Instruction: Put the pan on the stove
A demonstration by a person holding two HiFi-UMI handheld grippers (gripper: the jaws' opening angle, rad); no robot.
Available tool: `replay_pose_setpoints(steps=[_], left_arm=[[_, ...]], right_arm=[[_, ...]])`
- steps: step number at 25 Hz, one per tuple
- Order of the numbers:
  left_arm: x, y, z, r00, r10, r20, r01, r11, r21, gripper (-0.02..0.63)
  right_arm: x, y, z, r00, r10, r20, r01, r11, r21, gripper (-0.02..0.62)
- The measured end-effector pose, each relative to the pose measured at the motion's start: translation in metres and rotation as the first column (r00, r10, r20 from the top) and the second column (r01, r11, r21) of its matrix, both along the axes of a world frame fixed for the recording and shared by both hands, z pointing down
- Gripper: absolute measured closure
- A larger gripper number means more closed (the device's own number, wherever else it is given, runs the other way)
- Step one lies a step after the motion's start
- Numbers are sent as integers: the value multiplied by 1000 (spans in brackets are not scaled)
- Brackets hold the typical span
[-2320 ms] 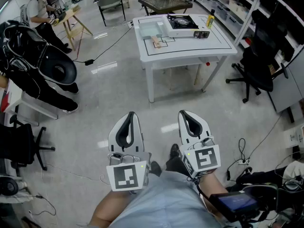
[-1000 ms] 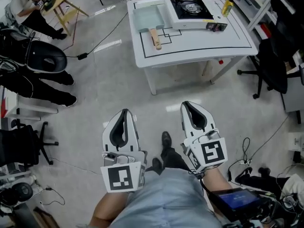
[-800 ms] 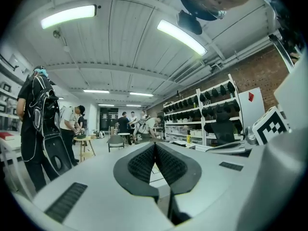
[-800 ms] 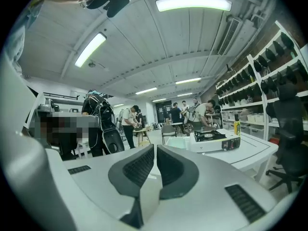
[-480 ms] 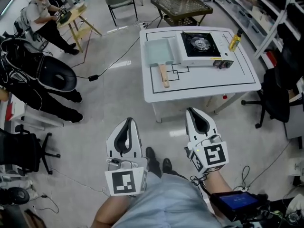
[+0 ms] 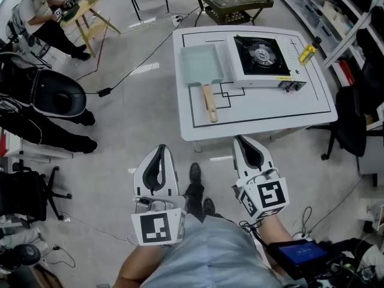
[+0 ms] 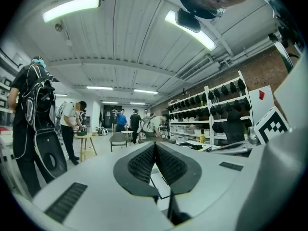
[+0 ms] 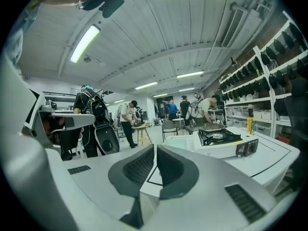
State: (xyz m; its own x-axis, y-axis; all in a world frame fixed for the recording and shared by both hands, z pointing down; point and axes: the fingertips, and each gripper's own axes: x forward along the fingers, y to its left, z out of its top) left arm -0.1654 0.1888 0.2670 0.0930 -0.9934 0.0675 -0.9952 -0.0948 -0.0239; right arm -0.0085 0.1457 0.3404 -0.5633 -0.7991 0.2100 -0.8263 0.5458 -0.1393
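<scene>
- Wood forms the pan's narrow handle; if it is clamped off-centre or close to its end, the pale green pan could be tipped or twisted out of the grip once lifted.
- The left gripper and the right gripper are both seen with jaws pressed together and nothing held. If they are not opened before the handle is reached, the pan would likely be shoved across the table rather than gripped.
- The stove stands raised, right against the pan's side. Its edge could be struck if the pan is carried over too low, and the pan could be left tilted if it is set off-centre on the burner.
- A yellow bottle stands just beyond the stove and could be knocked by a wide swing.
- The pan is found on the table, ahead of the fingertips and well apart from them, roughly between the lines of the two grippers. Its handle is pointed back toward them. The stove lies ahead of the right gripper, slightly to its outer side.
</scene>
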Motion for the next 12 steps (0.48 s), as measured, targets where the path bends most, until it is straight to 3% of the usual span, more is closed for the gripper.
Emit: replay_pose_setpoints(steps=[6, 12], left_arm=[[-22, -73, 13, 1000, 15, -20, -16, 999, -35, 588], [-41, -136, -7, 999, 43, -18, -43, 999, 4, 588]], right_arm=[[-25, -64, 12, 1000, -3, -7, 3, 999, -33, 545], [-43, -125, -8, 1000, 21, 2, -21, 1000, -4, 545]])
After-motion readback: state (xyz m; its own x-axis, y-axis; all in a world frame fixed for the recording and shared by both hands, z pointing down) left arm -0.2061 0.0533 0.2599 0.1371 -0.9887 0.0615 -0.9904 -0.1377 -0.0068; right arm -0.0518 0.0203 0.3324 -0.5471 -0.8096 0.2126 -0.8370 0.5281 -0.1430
